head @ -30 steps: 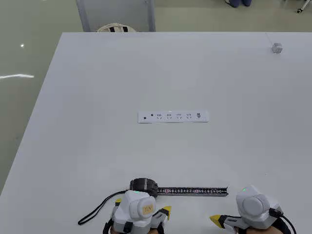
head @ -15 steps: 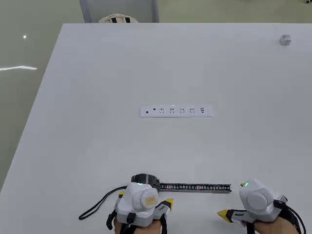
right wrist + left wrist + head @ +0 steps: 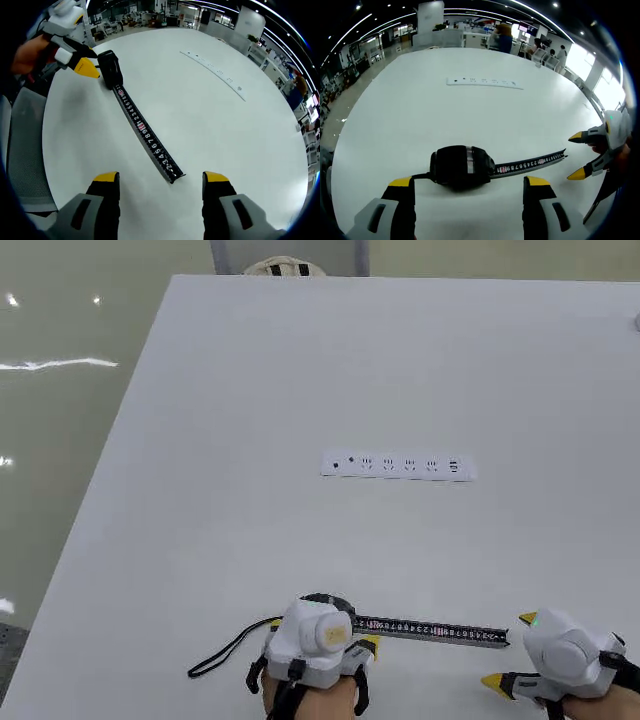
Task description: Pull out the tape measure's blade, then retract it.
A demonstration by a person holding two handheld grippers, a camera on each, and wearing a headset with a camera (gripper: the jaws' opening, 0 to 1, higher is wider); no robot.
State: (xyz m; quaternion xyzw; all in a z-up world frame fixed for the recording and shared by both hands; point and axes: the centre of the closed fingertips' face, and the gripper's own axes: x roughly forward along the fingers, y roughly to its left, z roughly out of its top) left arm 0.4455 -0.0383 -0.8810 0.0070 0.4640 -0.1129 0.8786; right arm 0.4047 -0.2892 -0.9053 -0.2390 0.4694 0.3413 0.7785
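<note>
Tape measure case (image 3: 462,166) lying on the white table (image 3: 300,370) near its front edge, with the blade (image 3: 145,132) drawn out flat toward the person's right. We judge the pull-out done and the retraction not yet begun.

The left tongs (image 3: 470,181) stand wide open with the case between and just ahead of their tips, gripping nothing. The right tongs (image 3: 160,176) are likewise open and empty, and the blade's hooked end lies just ahead of the gap between their tips.

Hazards, as we judge them:
- With neither the case nor the hook held, a released blade could snap back and whip, or drag the light case across the smooth surface.
- The hook lies flat on the table, so closing on it may miss or push it aside.
- A left grip that comes in off-centre could roll the case.
- The wrist strap (image 3: 225,652) trails to the left of the case and could snag a tip.

Clearance: the front edge lies close behind both tongs, so we would keep pulls lateral or forward. Ahead, bare table runs to the power strip (image 3: 398,466), well apart from the blade. The table's left edge lies well beyond the strap.
</note>
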